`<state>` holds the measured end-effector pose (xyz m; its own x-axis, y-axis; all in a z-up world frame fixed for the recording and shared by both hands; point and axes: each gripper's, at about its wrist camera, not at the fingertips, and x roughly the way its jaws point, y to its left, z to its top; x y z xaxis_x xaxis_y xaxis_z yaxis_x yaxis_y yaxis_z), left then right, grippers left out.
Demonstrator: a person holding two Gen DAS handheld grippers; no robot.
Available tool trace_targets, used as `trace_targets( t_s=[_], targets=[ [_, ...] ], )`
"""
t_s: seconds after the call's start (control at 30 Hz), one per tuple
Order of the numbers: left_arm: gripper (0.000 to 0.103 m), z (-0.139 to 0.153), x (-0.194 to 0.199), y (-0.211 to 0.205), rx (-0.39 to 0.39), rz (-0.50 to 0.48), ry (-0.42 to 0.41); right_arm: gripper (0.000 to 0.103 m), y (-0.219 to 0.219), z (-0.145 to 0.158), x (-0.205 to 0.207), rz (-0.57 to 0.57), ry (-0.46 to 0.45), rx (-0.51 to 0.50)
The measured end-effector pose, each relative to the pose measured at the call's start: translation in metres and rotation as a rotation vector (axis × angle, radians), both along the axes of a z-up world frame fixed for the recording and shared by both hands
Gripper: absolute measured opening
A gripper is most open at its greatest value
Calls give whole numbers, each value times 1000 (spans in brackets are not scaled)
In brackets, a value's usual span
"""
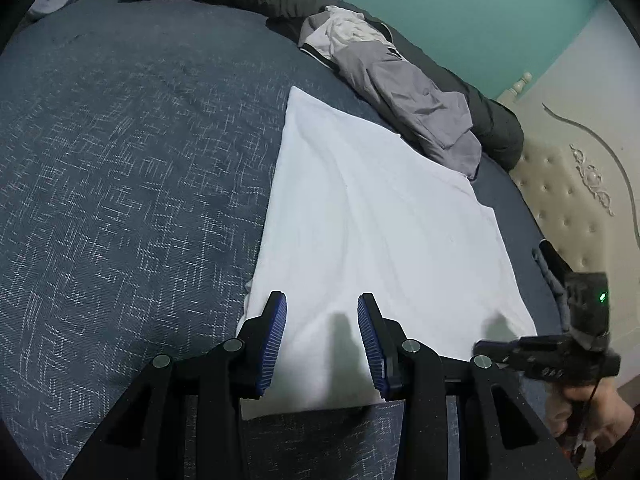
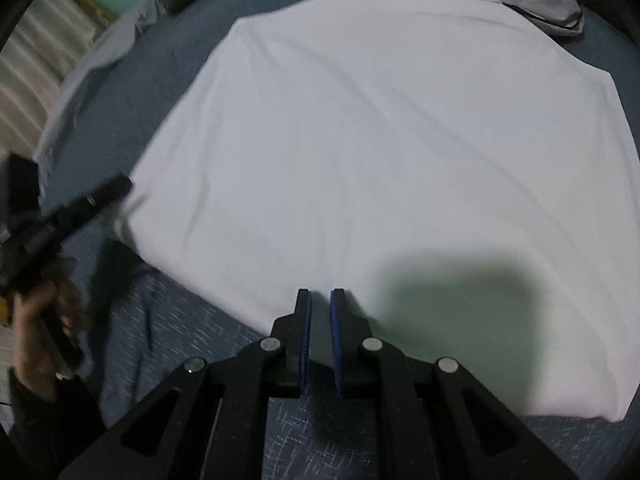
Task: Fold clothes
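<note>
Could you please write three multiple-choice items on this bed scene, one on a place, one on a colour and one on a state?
1. Where does the crumpled grey garment lie?
A. On the far side of the flat white cloth
B. Under it
C. Between the left gripper's jaws

2. What colour are the ribbed pads on the gripper fingers?
A. Red
B. Blue
C. Yellow

3. How does the right gripper stand?
A. Wide open
B. Clamped on the grey garment
C. Nearly shut, nothing visibly between its pads

Answers: 1 A, it lies on the dark blue bedspread past the cloth's far edge. 2 B, both views show blue pads. 3 C, only a narrow gap shows, while the left gripper stands open.
</note>
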<state>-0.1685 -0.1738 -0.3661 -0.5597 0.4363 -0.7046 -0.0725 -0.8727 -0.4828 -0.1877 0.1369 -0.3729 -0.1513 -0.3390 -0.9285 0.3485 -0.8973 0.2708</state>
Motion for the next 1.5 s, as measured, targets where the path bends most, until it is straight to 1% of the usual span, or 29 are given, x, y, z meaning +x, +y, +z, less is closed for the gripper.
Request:
trace_targets(
  t_s=[0.17,0.23,0.4,0.5,0.6,0.67,0.77,0.93,1.03,1.1,1.17,1.27,1.37,1.5],
  targets=[
    [41,2,0,-3,5,-1,7,9,3,-1,13,-5,-6,18],
    [41,4,1,-3,13,-4,15,9,4,0,12,0,-5,27],
    [41,10,2,-6,18,-6,34,9,5,5,-8,-36,20,37],
    [41,11,2,-10,20,4,35,9,6,9,-29,-70,52,61],
    [41,9,1,-14,29,12,31,9,12,8,-49,-117,44,57],
    [41,9,0,-15,33,15,30,9,10,6,-52,-104,37,84],
    [41,9,-1,-17,35,18,28,9,7,6,-41,-84,28,126],
    [41,8,-2,-17,43,16,25,9,8,9,-2,-42,9,128],
    [41,8,-2,-17,44,14,26,9,14,8,15,-34,1,130],
    [41,8,-2,-18,46,16,25,9,17,10,18,-22,11,127],
    [41,7,-2,-19,51,21,24,9,21,12,12,-33,10,112],
    [41,7,-2,-20,58,23,23,9,27,13,-3,-51,32,101],
    [41,5,-2,-19,64,22,20,9,27,14,-26,-60,60,124],
    [41,4,-5,-19,72,23,15,9,29,10,-60,-94,60,116]
  ],
)
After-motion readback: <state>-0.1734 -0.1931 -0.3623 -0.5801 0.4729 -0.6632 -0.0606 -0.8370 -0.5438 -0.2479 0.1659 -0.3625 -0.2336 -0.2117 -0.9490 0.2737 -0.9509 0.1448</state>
